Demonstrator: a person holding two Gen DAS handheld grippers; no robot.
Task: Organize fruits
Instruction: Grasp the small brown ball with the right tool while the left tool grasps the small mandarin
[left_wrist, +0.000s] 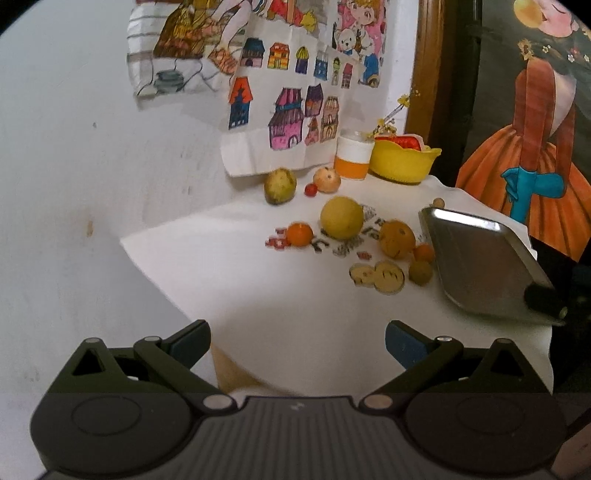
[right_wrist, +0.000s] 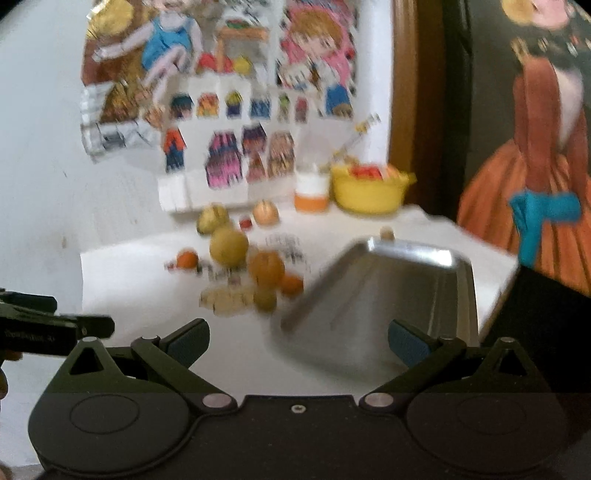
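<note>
The left gripper (left_wrist: 297, 341) hovers short of the near corner of the white-clothed counter (left_wrist: 229, 288), its jaws spread wide with nothing between them. The right gripper (right_wrist: 297, 341) hangs over the near edge, jaws equally wide and empty, with the near end of a rectangular stainless-steel tray (right_wrist: 388, 306) just ahead of them; that view is blurred. The tray (left_wrist: 480, 266) lies along the counter's right edge, bare inside.

Just left of the tray sit a small greenish-yellow round fruit (left_wrist: 420, 272) and a small orange tangerine (left_wrist: 423, 252), close together, with a larger orange bearing dark marks (left_wrist: 397, 238) right behind them. Toward the middle of the counter rests a big yellow round citrus (left_wrist: 341, 218), and a small orange mandarin (left_wrist: 299, 234) lies to its left, near but apart.

Farther back, near the far edge by the wall, are a green-yellow pear-like fruit (left_wrist: 280, 185), a tiny red fruit (left_wrist: 311, 189) and a pale pink-orange apple (left_wrist: 327, 179). At the far right corner stand a white-and-orange jar (left_wrist: 352, 157) and a yellow scalloped plastic bowl (left_wrist: 402, 162) holding something red. Coloured children's drawings (left_wrist: 284, 110) hang on the wall behind.
</note>
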